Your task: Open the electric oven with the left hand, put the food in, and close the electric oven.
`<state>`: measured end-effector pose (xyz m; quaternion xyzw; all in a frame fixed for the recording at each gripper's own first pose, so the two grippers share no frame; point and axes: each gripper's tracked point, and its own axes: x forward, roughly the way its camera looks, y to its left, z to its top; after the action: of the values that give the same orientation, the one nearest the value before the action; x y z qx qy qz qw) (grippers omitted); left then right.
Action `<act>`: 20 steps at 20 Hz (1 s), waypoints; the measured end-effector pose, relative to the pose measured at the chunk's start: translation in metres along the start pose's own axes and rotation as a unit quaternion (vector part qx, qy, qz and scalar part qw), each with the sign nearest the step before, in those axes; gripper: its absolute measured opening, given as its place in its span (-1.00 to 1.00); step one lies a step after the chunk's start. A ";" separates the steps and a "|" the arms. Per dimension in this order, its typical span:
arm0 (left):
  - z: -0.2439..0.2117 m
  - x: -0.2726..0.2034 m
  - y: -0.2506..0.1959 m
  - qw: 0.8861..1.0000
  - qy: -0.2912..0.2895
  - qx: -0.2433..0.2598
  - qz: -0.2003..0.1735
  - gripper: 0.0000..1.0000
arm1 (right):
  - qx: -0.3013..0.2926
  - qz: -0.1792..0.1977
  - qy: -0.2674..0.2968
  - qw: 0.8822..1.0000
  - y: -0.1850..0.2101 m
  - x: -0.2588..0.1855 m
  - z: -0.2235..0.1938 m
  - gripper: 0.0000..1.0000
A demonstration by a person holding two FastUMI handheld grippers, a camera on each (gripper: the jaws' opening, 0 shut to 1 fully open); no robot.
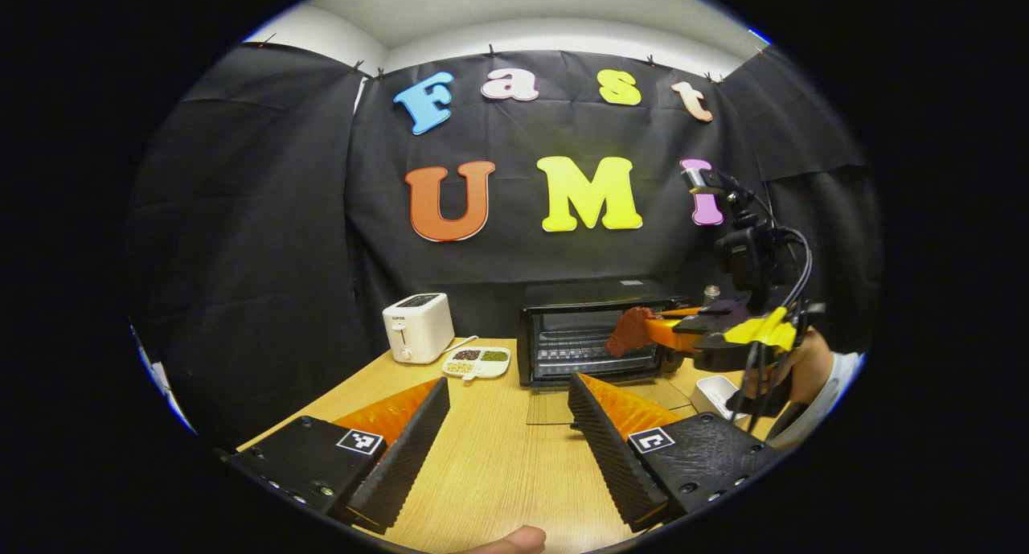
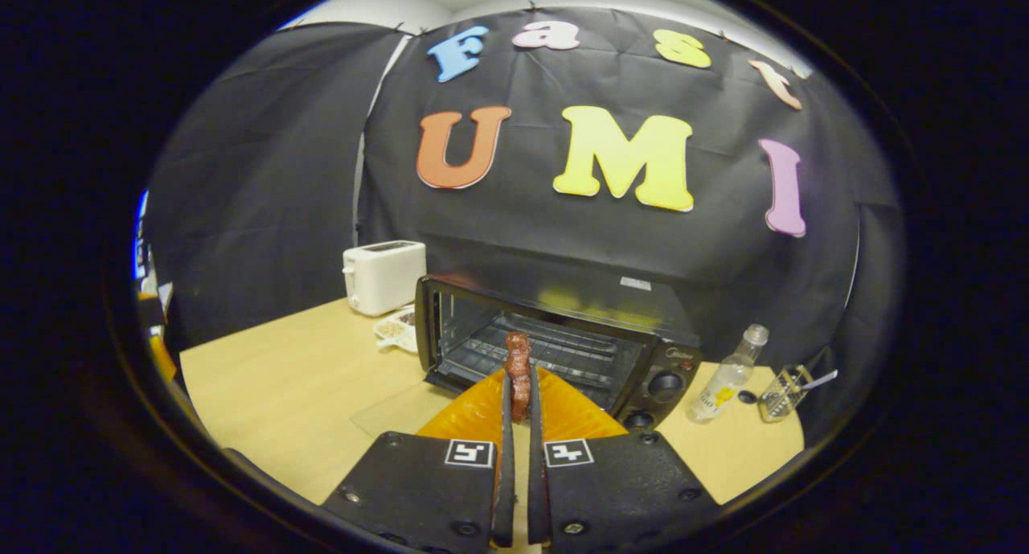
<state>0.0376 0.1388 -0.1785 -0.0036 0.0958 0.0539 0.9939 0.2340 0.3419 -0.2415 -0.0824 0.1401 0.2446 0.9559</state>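
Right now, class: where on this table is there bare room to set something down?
Bare wood lies left of the open oven, in front of the toaster and divided dish. It is crowded right of the oven: bottle and small glass holder.

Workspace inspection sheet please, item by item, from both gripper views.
Surface: light wooden table, mostly bare.
Job's things: black electric oven, glass door folded down flat; reddish-brown piece of food held before the opening.
Clutter: white toaster; white divided dish of grains; clear plastic bottle; small glass cup; white box.
Grippers: left gripper jaws wide, empty; right gripper pinching the food.
Cables: black leads on right gripper.
Surroundings: black cloth wall.
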 end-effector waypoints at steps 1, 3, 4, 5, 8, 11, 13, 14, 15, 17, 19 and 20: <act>0.000 0.000 0.004 1.000 0.000 -0.006 0.002 0.90 | 0.022 0.000 0.002 1.000 0.004 0.010 -0.003 -0.80; -0.001 -0.002 0.012 1.000 -0.003 -0.012 0.010 0.90 | 0.075 -0.010 -0.009 0.997 0.005 0.030 -0.001 -0.80; 0.000 -0.002 0.016 1.000 -0.006 -0.012 0.014 0.90 | 0.109 -0.017 -0.022 0.994 0.002 0.037 0.000 -0.80; 0.000 -0.002 0.019 1.000 -0.010 -0.011 0.016 0.89 | 0.147 -0.021 -0.037 0.988 0.000 0.044 0.003 -0.80; -0.004 0.003 0.021 1.000 -0.008 -0.011 0.016 0.89 | 0.262 -0.029 -0.035 0.964 -0.006 0.066 -0.007 -0.80; -0.017 0.004 0.013 0.999 0.021 -0.035 0.001 0.90 | 0.321 -0.024 -0.035 0.946 -0.009 0.090 -0.011 -0.80; -0.015 0.002 0.012 0.999 0.020 -0.037 -0.004 0.91 | 0.368 -0.024 -0.036 0.929 -0.012 0.107 -0.014 -0.80; -0.015 0.002 0.013 0.999 0.020 -0.031 -0.003 0.91 | 0.397 -0.028 -0.043 0.916 -0.016 0.118 -0.014 -0.80; -0.015 0.001 0.016 0.999 0.021 -0.024 0.002 0.91 | 0.420 -0.032 -0.045 0.906 -0.020 0.127 -0.015 -0.80; -0.015 -0.001 0.023 1.000 0.021 -0.015 0.012 0.91 | 0.448 -0.031 -0.048 0.892 -0.023 0.143 -0.015 -0.80; -0.017 -0.004 0.027 1.000 0.022 -0.006 0.021 0.91 | 0.463 -0.033 -0.040 0.885 -0.022 0.160 -0.018 -0.80; -0.017 -0.005 0.028 0.999 0.022 -0.001 0.023 0.91 | 0.464 -0.036 -0.033 0.885 -0.023 0.167 -0.023 -0.80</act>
<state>0.0263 0.1654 -0.1937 -0.0038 0.1175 0.0773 0.9901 0.3806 0.3912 -0.3122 0.3734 0.2025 0.1193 0.8974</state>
